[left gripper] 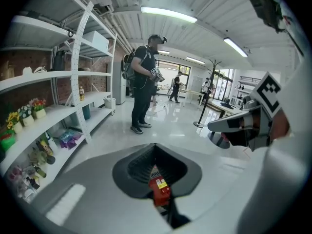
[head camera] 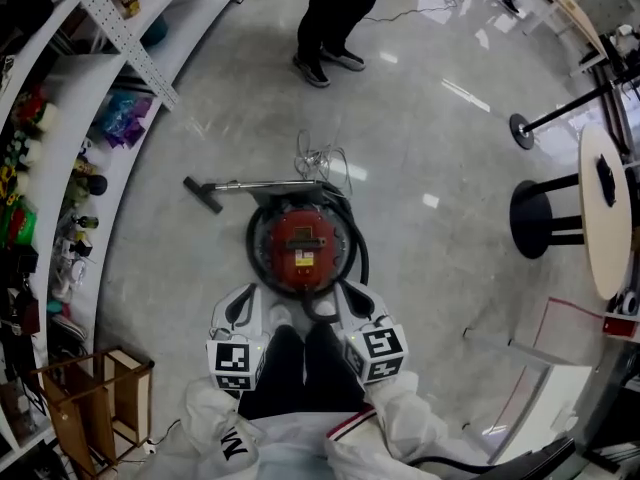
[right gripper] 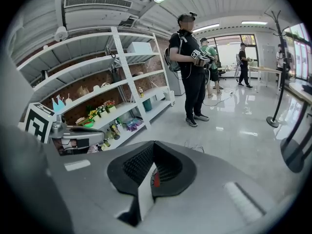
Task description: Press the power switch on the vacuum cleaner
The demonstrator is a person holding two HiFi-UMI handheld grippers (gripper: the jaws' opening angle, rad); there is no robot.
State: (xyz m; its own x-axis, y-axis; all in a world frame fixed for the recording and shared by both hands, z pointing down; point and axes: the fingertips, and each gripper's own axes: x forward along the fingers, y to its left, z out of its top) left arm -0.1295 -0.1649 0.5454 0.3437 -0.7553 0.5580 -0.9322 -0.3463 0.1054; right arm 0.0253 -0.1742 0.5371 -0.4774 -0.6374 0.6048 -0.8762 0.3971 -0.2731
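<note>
Vacuum cleaner [head camera: 300,246]: a round red drum stands on the glossy grey floor [head camera: 430,148], with a yellow label [head camera: 301,259] on its red lid and a black hose [head camera: 358,254] looped round its right side. A metal wand [head camera: 262,183] lies across its far edge and ends in a dark floor nozzle [head camera: 203,194] at the left. A loose cord [head camera: 322,160] is tangled just beyond. Which part of the lid is the power switch cannot be made out.

The drum sits just beyond both claws, centred between them. The left gripper [head camera: 243,306] reaches toward its near-left rim and the right gripper [head camera: 360,303] toward its near-right rim. Whether either tip touches the drum is unclear. Each gripper's own view shows its jaws drawn together with only a thin slit, nothing clamped. A strip of the red body shows through the left one's slit.

Farther off stands a person [head camera: 335,18], and shelves [head camera: 100,138] line the left.
</note>
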